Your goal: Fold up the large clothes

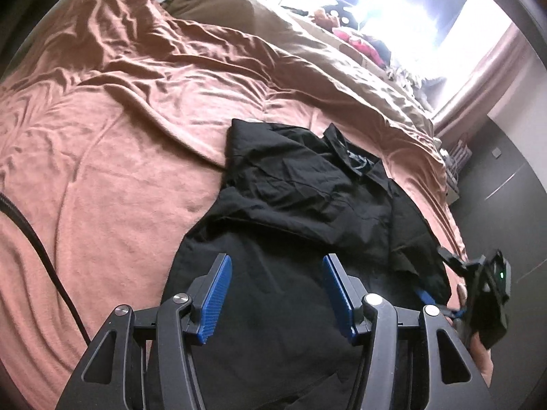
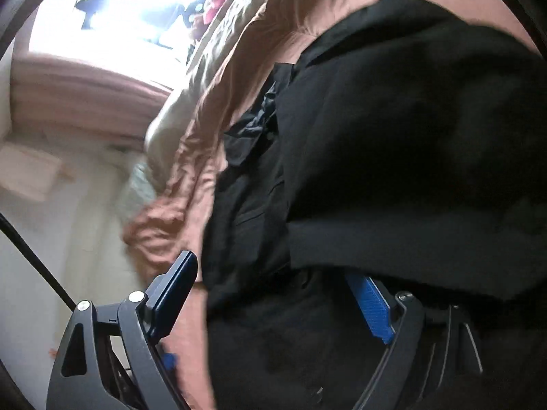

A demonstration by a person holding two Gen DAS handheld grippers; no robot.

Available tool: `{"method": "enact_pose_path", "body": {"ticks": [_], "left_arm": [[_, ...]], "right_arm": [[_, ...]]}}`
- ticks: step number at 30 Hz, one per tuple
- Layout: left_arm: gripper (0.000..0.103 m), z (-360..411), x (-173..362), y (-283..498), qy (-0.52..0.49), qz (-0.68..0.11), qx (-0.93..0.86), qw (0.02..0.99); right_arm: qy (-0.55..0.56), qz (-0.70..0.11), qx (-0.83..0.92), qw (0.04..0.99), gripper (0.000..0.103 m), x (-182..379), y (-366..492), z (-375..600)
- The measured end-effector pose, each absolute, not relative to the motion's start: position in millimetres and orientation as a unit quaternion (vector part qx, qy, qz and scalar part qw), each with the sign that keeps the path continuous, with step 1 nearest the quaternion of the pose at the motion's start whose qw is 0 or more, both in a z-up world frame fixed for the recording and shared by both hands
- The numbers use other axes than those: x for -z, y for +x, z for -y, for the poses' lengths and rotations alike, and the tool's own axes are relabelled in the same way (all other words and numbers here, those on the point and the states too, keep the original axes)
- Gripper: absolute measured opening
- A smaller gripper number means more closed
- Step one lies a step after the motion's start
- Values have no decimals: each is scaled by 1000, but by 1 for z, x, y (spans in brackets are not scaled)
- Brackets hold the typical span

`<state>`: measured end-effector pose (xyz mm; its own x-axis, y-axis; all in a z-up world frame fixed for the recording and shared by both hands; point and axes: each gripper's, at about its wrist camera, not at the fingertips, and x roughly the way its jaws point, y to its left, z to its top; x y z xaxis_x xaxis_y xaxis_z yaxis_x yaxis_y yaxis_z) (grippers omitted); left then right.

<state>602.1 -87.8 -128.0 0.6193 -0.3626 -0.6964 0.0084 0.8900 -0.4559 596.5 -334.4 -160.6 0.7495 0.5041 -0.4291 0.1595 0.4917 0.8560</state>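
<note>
The left gripper (image 1: pixel 277 294) stands wide, its blue pads (image 1: pixel 215 299) apart above the near end of a black shirt (image 1: pixel 307 205), gripping nothing. The right gripper (image 2: pixel 273 304) also gapes wide, one finger tucked under a fold of the shirt (image 2: pixel 393 136), not pinching it. The shirt lies near the right edge of the bed (image 1: pixel 102 171), on a pink-brown blanket, its long axis running away from the grippers, collar (image 1: pixel 355 160) at the far end.

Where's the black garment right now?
In the left wrist view the black garment lies partly folded on the pink blanket, near the bed's right edge, just ahead of the open left gripper.
</note>
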Motion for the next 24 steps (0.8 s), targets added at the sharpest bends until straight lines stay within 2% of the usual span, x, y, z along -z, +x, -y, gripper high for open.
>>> {"method": "enact_pose_path", "body": {"ticks": [8, 9, 10, 12, 14, 17, 20, 24], "left_arm": [[58, 85, 135, 605, -215, -429, 103, 871], [58, 86, 137, 606, -217, -433, 103, 869], [58, 86, 139, 608, -218, -435, 104, 867], [58, 87, 142, 610, -219, -440, 106, 865], [58, 87, 143, 612, -218, -440, 105, 865], [58, 82, 143, 613, -227, -438, 105, 863], [58, 75, 142, 613, -243, -436, 107, 860], [58, 60, 137, 612, -256, -430, 110, 858]], "right_arm": [[586, -271, 25, 763, 87, 182, 509, 384], [591, -268, 37, 759, 83, 185, 506, 385], [596, -266, 49, 756, 76, 188, 504, 388], [598, -265, 81, 752, 31, 196, 500, 396], [596, -249, 88, 758, 12, 192, 503, 392], [545, -217, 86, 806, 6, 158, 507, 380], [470, -180, 71, 861, 6, 118, 512, 350], [389, -172, 38, 904, 6, 82, 539, 302]]}}
